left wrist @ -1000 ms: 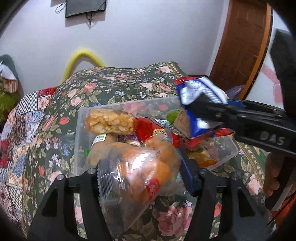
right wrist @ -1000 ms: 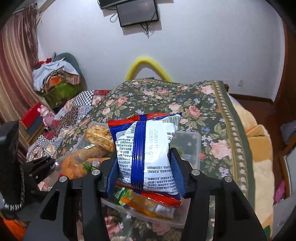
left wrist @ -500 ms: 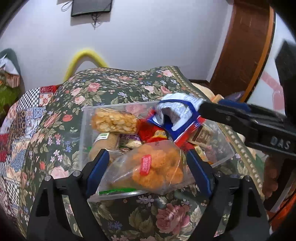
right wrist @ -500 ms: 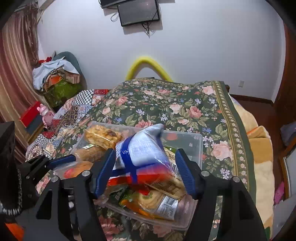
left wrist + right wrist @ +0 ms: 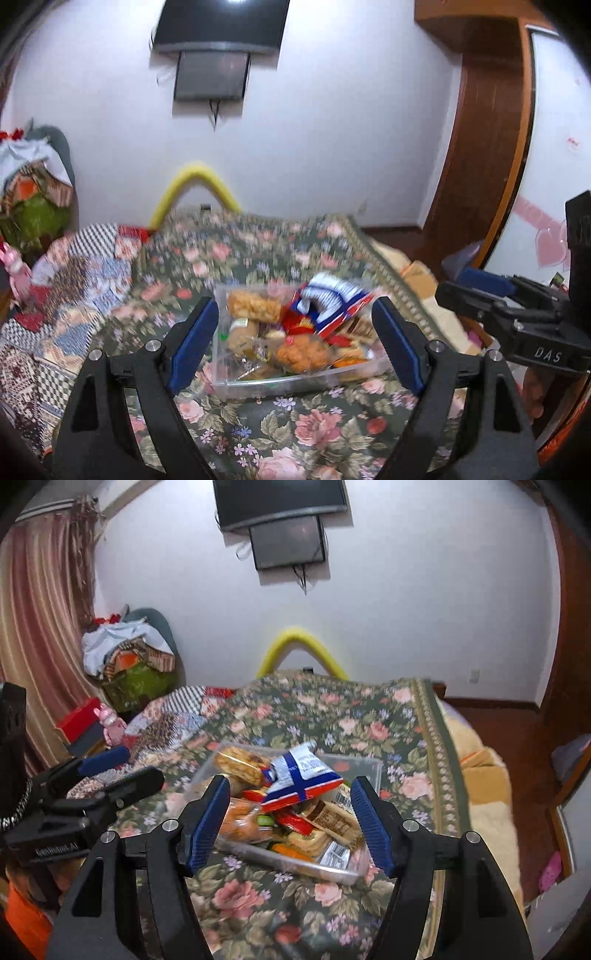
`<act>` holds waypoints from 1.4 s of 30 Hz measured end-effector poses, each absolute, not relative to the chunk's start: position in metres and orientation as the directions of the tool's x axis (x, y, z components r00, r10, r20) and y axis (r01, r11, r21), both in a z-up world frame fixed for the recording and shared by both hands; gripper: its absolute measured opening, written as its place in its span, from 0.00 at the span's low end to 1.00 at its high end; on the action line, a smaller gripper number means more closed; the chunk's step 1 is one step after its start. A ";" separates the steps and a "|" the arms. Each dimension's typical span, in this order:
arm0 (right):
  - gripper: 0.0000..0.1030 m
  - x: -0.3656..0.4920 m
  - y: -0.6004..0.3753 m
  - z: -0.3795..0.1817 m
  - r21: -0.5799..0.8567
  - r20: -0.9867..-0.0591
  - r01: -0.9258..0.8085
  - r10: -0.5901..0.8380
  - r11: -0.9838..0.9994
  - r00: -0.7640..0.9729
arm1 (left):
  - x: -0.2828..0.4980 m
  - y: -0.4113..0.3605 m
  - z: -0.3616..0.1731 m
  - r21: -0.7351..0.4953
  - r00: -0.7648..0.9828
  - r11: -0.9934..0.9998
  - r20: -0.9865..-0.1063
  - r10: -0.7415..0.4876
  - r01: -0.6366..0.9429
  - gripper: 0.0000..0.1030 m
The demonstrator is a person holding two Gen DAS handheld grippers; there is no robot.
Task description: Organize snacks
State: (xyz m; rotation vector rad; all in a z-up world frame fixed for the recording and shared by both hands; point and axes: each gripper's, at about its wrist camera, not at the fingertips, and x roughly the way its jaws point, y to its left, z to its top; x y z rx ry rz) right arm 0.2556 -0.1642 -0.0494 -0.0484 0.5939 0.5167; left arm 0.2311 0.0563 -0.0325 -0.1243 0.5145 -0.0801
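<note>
A clear plastic bin [image 5: 280, 384] [image 5: 295, 862] full of snacks sits on the floral bedspread. A blue, white and red packet [image 5: 328, 299] [image 5: 303, 775] lies tilted on top of the heap. An orange snack bag [image 5: 301, 350] [image 5: 240, 821] rests at the bin's near side, and a crispy golden bar pack [image 5: 253, 310] [image 5: 240, 764] lies at the back. My left gripper [image 5: 295, 317] [image 5: 125, 770] hangs open above and short of the bin, holding nothing. My right gripper [image 5: 291, 790] [image 5: 461, 291] is likewise open and holds nothing.
The floral bedspread [image 5: 332, 716] covers the bed, with a patchwork quilt [image 5: 74, 280] to the left. A yellow foam arch [image 5: 299, 646] stands at the bed's far end under a wall screen [image 5: 288, 542]. Clothes [image 5: 125, 653] are piled at the left; wooden door trim [image 5: 476, 155] stands on the right.
Both grippers opened and let go: the orange bag and the blue-white packet dropped into the bin. Both grippers then rose and drew back, so the bin looks smaller.
</note>
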 end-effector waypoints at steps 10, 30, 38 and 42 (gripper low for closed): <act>0.72 0.163 -0.185 0.017 0.080 -0.357 -0.500 0.493 0.863 0.794 | 0.139 0.038 0.033 -0.078 0.954 0.997 -0.298 -0.040 0.017 0.89; 1.00 0.115 -0.191 0.015 0.037 -0.287 -0.450 0.441 0.892 0.850 | 0.095 0.026 0.037 -0.068 0.962 0.998 -0.271 -0.029 0.011 1.00; 1.00 0.110 -0.191 0.014 0.031 -0.286 -0.445 0.434 0.895 0.854 | 0.090 0.028 0.037 -0.074 0.963 0.997 -0.269 -0.027 0.007 1.00; 1.00 0.109 -0.192 0.014 0.039 -0.289 -0.442 0.433 0.896 0.854 | 0.089 0.029 0.036 -0.081 0.962 0.997 -0.272 -0.031 0.009 1.00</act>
